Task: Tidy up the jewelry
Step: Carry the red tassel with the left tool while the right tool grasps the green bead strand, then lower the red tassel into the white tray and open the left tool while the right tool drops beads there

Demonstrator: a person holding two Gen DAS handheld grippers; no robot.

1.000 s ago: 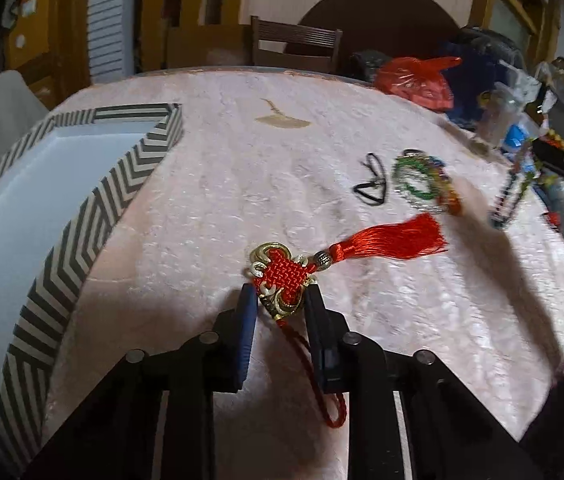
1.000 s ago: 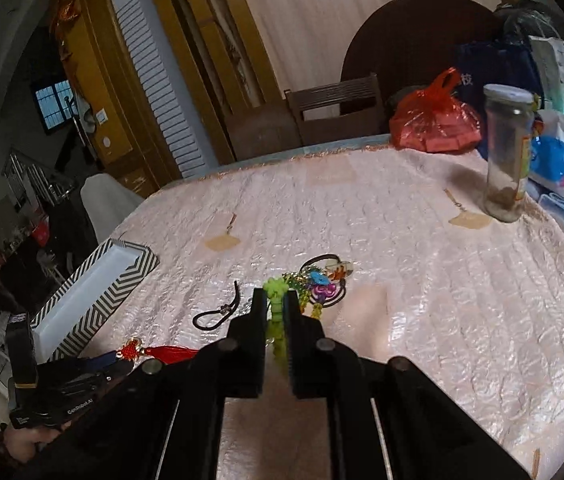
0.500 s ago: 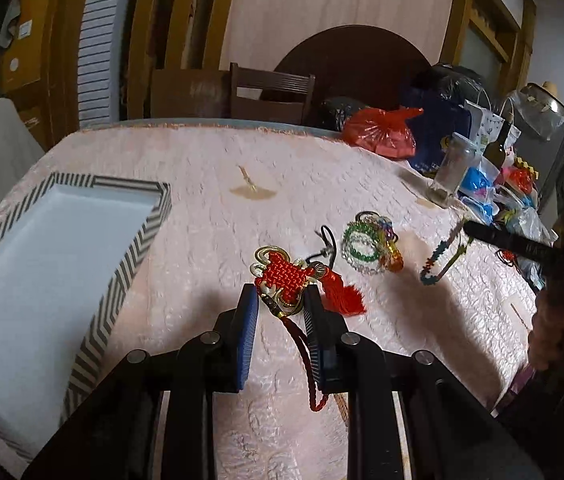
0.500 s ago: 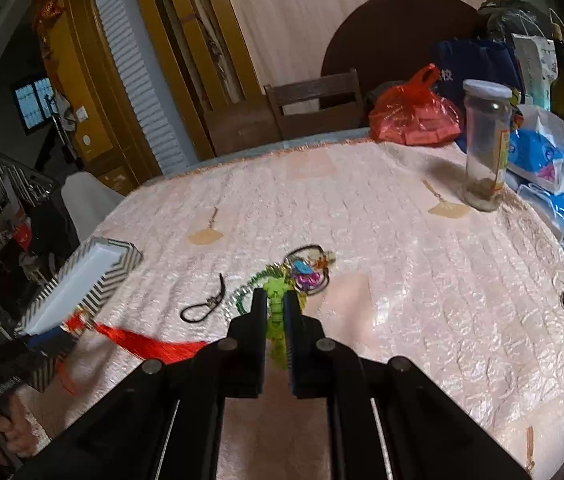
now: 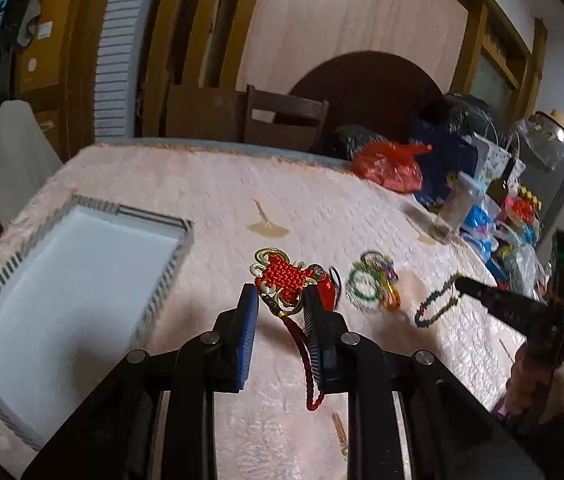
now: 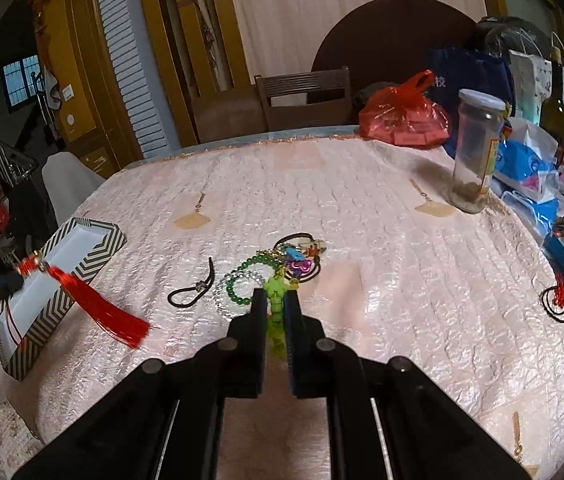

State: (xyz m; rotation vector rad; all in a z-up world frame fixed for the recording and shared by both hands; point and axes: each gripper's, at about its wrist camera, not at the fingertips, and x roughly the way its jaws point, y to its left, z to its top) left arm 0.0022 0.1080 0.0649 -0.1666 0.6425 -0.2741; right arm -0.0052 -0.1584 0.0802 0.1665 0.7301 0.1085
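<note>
Presently, from my remote station, I record one container of note: the chevron-edged tray (image 5: 164,280) at the left of the table (image 6: 381,240), its white floor showing bare in both views. A glass jar (image 6: 475,156) stands upright near the right rim with a thin dark layer at its bottom.

My left gripper (image 5: 280,306) holds the red knot ornament (image 5: 283,278) by its lower brass fitting; the fingers (image 5: 248,320) stand with a gap between them, yet the piece hangs from them, so I log it as gripped. In the right wrist view the ornament hangs above the tray's near wall, its long axis slanting from knot at upper left to red tassel (image 6: 110,312) at lower right, the tassel trailing out past the tray toward mid-table. Its cord loop droops below the left fingers.

My right gripper (image 6: 276,304) has its fingers closed tight on a green beaded strand (image 6: 276,300), which runs lengthwise between them and up toward the bracelet pile (image 6: 266,276) lying on the cloth. A black hair tie (image 6: 194,288) lies just left of that pile.

Clutter of bags crowds the right rim; a chair (image 6: 305,96) backs the far edge. Open cloth separates the tray from the bracelet pile.
</note>
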